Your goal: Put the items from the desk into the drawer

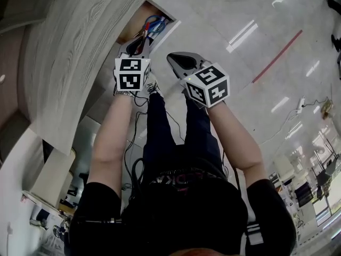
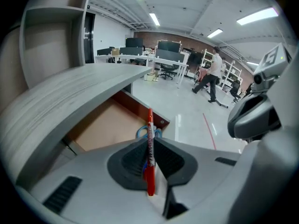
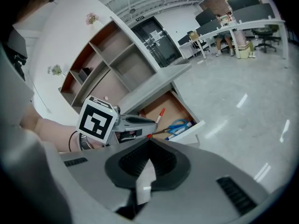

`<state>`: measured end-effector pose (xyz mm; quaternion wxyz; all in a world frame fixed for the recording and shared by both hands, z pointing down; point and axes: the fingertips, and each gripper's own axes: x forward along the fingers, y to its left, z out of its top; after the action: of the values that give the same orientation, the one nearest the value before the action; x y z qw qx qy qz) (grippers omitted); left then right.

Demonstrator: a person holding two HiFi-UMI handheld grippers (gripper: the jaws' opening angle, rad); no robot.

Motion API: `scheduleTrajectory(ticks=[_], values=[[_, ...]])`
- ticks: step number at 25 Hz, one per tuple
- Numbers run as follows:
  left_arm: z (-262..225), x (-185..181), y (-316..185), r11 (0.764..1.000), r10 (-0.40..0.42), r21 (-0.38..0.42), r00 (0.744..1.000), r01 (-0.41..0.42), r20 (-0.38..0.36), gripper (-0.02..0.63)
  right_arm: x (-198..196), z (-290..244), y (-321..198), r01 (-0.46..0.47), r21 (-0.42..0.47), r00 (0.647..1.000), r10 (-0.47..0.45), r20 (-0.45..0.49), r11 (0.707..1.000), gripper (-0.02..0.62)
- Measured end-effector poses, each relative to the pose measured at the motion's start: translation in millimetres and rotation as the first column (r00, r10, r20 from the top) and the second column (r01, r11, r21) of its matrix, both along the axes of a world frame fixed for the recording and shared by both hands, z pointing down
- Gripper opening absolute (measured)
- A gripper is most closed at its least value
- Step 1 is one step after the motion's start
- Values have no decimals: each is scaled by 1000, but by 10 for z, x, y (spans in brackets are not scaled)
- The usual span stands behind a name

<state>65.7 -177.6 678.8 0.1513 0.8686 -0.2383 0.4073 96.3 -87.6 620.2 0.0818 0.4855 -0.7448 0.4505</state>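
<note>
My left gripper (image 2: 149,141) is shut on a red pen (image 2: 150,171), which stands upright between the pads with its tip pointing at the open drawer (image 2: 110,125) under the grey desk top (image 2: 70,97). In the right gripper view the left gripper (image 3: 152,122) holds the red pen (image 3: 161,115) just above the drawer (image 3: 166,108). Blue-handled scissors (image 3: 180,125) lie in the drawer's front corner. My right gripper (image 3: 149,141) is shut with nothing in it, beside and a little behind the left one. In the head view both grippers (image 1: 137,46) (image 1: 178,60) hang over the drawer (image 1: 129,30).
The wood-grain desk top (image 1: 69,52) overhangs the drawer on the left. Shelves (image 3: 107,59) stand behind the desk. Glossy floor (image 1: 240,31) with a red line spreads to the right. Office desks with chairs and a walking person (image 2: 212,73) are far off.
</note>
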Motion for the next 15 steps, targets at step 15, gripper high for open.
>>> scheduleTrajectory(ticks=[15], values=[[203,-62,-58,1000,-26,-8,999,26,37,49,-39,104,9,20,-20,1000,-20,11,1000,12]])
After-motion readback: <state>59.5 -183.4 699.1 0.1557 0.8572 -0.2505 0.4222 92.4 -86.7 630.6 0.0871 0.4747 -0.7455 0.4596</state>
